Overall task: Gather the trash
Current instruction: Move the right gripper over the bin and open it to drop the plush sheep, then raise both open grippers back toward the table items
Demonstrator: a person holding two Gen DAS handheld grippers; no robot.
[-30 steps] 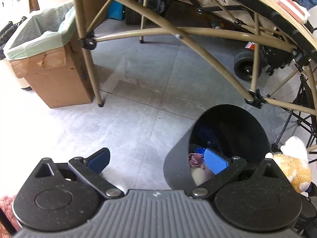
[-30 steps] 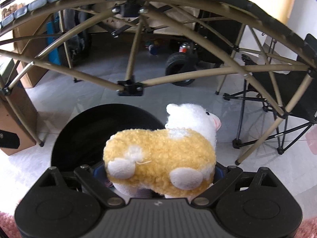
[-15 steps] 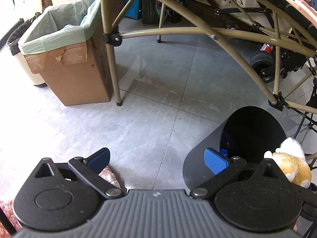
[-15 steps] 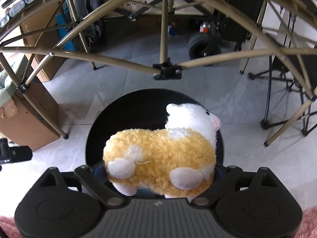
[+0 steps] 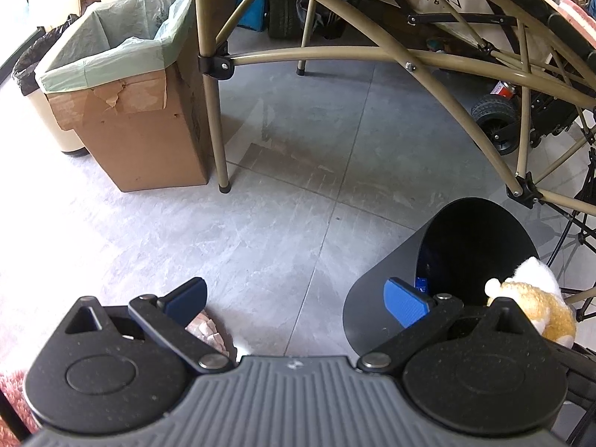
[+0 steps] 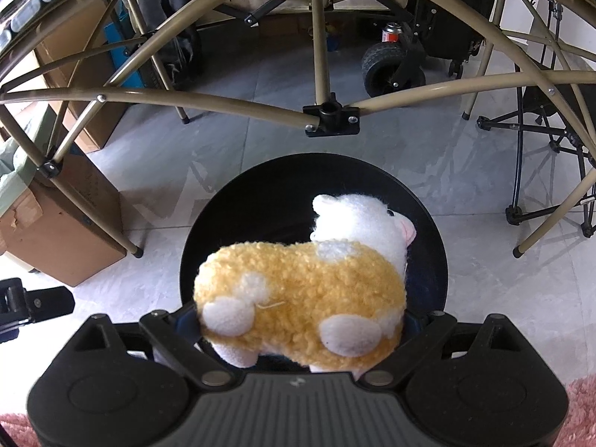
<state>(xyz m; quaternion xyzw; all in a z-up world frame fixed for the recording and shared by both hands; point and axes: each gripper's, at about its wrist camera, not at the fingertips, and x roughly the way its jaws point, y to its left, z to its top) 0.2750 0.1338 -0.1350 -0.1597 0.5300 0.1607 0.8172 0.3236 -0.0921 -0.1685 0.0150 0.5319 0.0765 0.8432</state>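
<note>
A tan folding frame (image 6: 223, 100) arches over the grey tiled floor (image 5: 283, 171), where a black bin (image 6: 424, 208) stands. Directly above its opening, the right tool (image 6: 300, 320) is clamped on a yellow-and-white plush sheep (image 6: 298, 290). The left tool (image 5: 294, 298) hangs spread wide and empty left of the bin.

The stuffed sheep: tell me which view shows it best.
The right wrist view: the stuffed sheep fills the middle, whole, clamped in the right claw over the black bin. The left wrist view catches only part of it at the right edge.
</note>
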